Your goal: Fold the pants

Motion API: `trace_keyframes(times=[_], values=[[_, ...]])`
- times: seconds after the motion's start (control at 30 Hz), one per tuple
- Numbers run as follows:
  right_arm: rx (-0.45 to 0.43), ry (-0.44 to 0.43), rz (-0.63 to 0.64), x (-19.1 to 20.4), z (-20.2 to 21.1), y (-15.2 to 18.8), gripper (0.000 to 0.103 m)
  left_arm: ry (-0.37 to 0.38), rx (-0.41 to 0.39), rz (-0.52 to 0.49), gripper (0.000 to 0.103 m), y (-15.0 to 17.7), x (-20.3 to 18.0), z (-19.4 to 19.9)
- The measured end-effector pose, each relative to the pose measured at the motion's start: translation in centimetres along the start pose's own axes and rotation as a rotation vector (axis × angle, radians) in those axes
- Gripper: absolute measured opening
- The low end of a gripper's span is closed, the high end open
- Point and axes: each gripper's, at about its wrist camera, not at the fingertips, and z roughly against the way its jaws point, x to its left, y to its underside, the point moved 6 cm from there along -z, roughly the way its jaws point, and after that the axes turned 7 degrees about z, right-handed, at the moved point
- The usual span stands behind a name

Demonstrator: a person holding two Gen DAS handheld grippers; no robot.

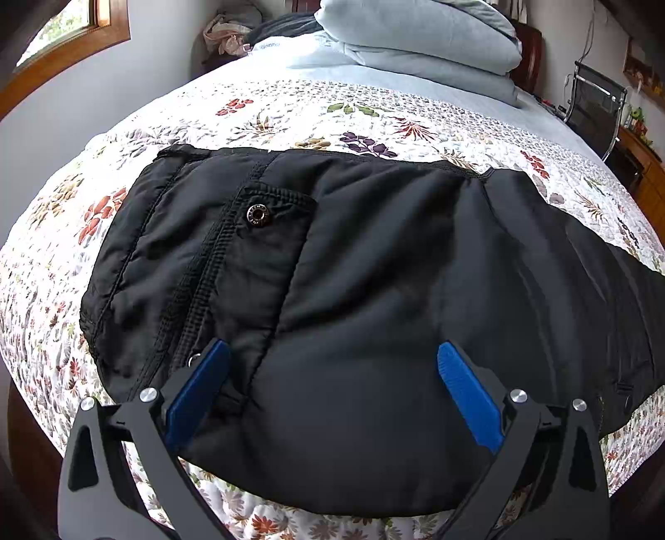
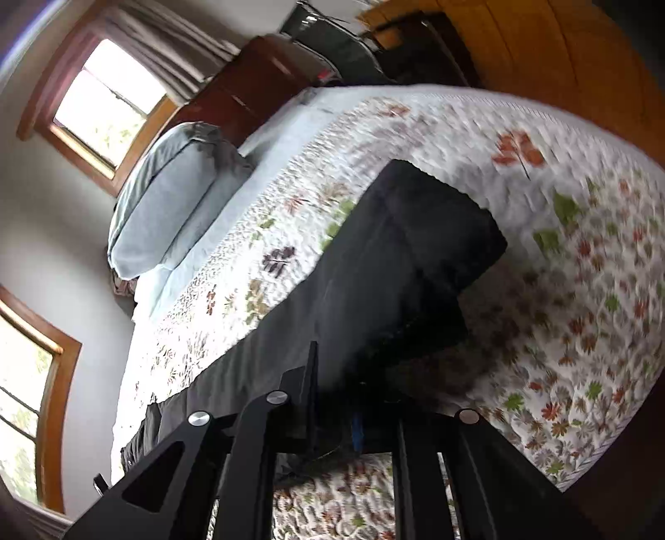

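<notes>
The black pants (image 1: 374, 290) lie spread across a floral quilt (image 1: 291, 112) on the bed, waistband end toward the left of the left wrist view, where a back pocket with a metal snap button (image 1: 257, 216) faces up, and the legs run off to the right. The left gripper (image 1: 332, 357) hovers over the seat of the pants with its blue-padded fingers (image 1: 465, 394) spread wide apart, holding nothing; whether the tips touch the cloth is hard to tell. In the tilted, motion-blurred right wrist view, the same pants (image 2: 374, 270) stretch away as a long dark band over the quilt (image 2: 561, 290), with the far leg end squared off near the foot of the bed. The right gripper (image 2: 336, 398) has its fingers drawn close together at the near edge of the pants, and dark fabric bunches between them, so it appears clamped on the cloth, though the blur and the black-on-black make the pinch itself unclear. Folded pale blue bedding (image 1: 419, 37) is stacked at the head of the bed, near a wood-framed window (image 2: 108, 104).
</notes>
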Motion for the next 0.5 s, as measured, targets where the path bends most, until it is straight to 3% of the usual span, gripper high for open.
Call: trace_keyframes(times=[0.5], values=[[-0.055,0.021,0.335,11.0,2.5,-0.5,0.012,0.022,0.0,0.005,0.1,0.1,0.1,0.2]])
